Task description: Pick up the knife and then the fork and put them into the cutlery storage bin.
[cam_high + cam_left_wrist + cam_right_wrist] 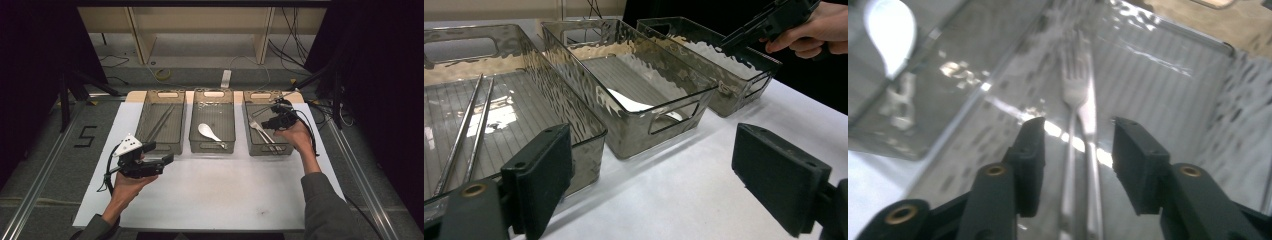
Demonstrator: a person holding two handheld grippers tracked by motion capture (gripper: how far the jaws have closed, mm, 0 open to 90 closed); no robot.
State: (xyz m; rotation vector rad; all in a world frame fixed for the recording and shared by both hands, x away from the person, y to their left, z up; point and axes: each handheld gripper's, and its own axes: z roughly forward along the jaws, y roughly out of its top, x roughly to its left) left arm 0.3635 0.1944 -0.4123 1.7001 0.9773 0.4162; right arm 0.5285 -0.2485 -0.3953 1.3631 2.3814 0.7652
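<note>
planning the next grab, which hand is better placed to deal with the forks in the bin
Right. The right gripper hangs over the right-hand bin with the forks lying between its open jaws; the left gripper sits open over bare table, short of the bins.

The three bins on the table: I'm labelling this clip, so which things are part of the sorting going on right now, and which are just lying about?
In the job:
right gripper, jaws apart over the forks
forks lying in the right bin

Lying about:
left gripper, open, off to the side
white spoon in the middle bin
chopsticks in the left bin
</note>
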